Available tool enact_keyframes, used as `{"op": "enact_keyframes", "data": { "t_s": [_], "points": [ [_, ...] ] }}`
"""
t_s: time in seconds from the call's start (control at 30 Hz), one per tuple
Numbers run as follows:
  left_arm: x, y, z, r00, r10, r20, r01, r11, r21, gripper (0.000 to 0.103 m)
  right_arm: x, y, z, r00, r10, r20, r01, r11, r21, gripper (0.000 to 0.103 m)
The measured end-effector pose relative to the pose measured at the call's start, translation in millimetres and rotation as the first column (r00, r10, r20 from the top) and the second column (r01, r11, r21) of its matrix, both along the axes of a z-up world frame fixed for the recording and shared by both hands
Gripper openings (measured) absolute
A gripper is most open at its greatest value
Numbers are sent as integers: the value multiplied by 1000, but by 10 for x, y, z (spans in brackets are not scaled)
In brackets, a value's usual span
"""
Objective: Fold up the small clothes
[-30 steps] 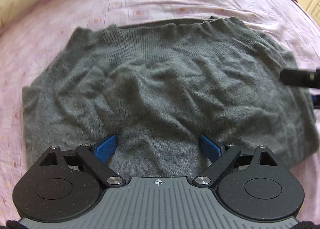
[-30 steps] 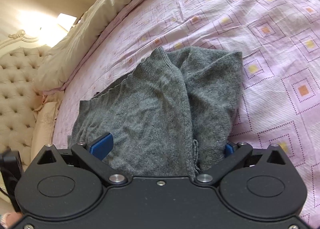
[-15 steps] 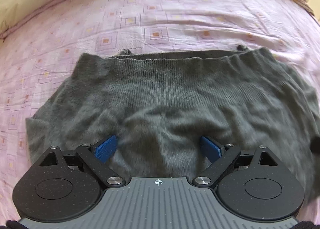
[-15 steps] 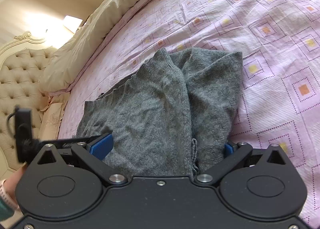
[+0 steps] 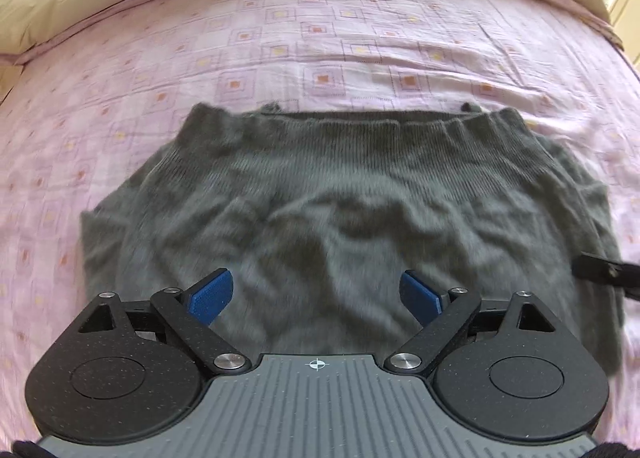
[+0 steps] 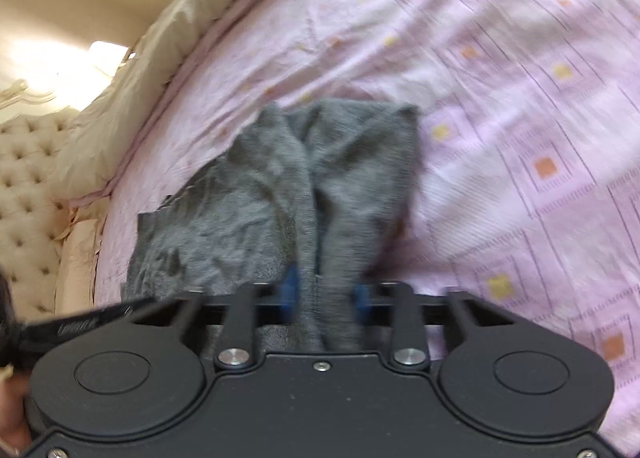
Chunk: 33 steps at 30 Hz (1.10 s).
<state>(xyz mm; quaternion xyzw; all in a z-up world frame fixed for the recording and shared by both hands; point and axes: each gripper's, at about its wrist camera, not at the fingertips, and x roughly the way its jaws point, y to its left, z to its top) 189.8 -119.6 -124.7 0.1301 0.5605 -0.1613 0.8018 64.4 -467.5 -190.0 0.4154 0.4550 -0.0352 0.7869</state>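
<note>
Right wrist: tongs [image 6: 326,294] pinch sweater [image 6: 280,186].

Tufted cream headboard [image 6: 28,178], pink bedsheet [image 5: 320,38]

Left tool [image 5: 316,298] agape, right tool [image 6: 326,294] clamped.

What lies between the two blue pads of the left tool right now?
Only wrinkled fabric of the grey knitted garment, seen in the left wrist view. The left tool stands wide open over it, gripping nothing.
</note>
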Motion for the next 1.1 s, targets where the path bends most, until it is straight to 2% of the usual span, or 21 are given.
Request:
{"op": "enact_keyframes", "data": {
  "t_s": [0.07,0.17,0.37,0.5,0.7,0.87,1.1],
  "points": [
    [-85,97,46,1000,4,-9,-4,1000,-7,91,-14,-6,2,1000,-12,-1,12,1000,4,27],
    [-183,256,74,999,5,-35,-5,1000,-4,91,13,70,81,1000,-18,-16,17,999,-37,25],
    [-326,642,128,998,5,-61,-5,1000,-1,91,146,333,446,999,-3,-35,-2,992,-128,24],
    [-368,934,214,998,7,-66,-9,1000,-29,91,348,627,775,998,46,-43,-53,980,-191,23],
    [-368,1374,333,996,49,-72,-55,995,-83,91,743,1216,1111,992,117,-52,-126,965,-232,22],
    [-357,1740,368,993,90,-73,-98,988,-116,91,1124,1831,1178,977,199,-76,-212,941,-263,22],
    [-280,2256,285,981,157,-117,-172,977,-127,91,1540,2637,1059,947,298,-119,-320,908,-271,21]
  ]
}}
